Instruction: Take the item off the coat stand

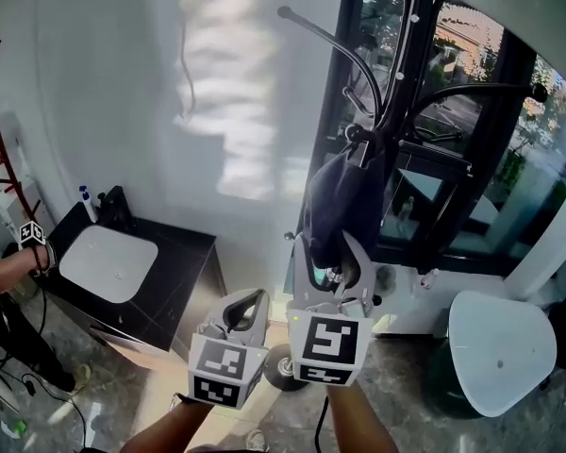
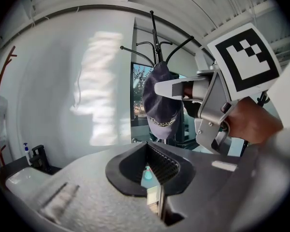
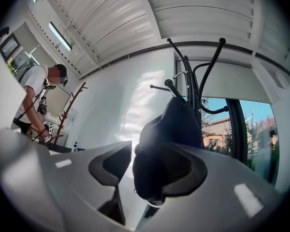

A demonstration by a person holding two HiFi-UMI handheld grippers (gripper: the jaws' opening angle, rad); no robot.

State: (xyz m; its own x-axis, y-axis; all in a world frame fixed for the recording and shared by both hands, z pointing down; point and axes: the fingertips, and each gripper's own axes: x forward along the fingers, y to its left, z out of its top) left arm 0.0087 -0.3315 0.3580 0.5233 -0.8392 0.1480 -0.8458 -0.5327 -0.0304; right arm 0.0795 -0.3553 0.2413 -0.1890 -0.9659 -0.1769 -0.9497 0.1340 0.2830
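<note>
The cap (image 1: 338, 196) hangs from a lower hook of the stand (image 1: 401, 55), in front of the window and well above the floor. It is judged to be light, soft fabric with a stiffer brim, so grip the brim or lower edge and lift it clear of the hook to avoid snagging. The right tool (image 1: 330, 253) is released, its jaws spread either side of the cap's lower edge without clamping. The left tool (image 1: 238, 314) is clenched on nothing, just beside it.
</note>
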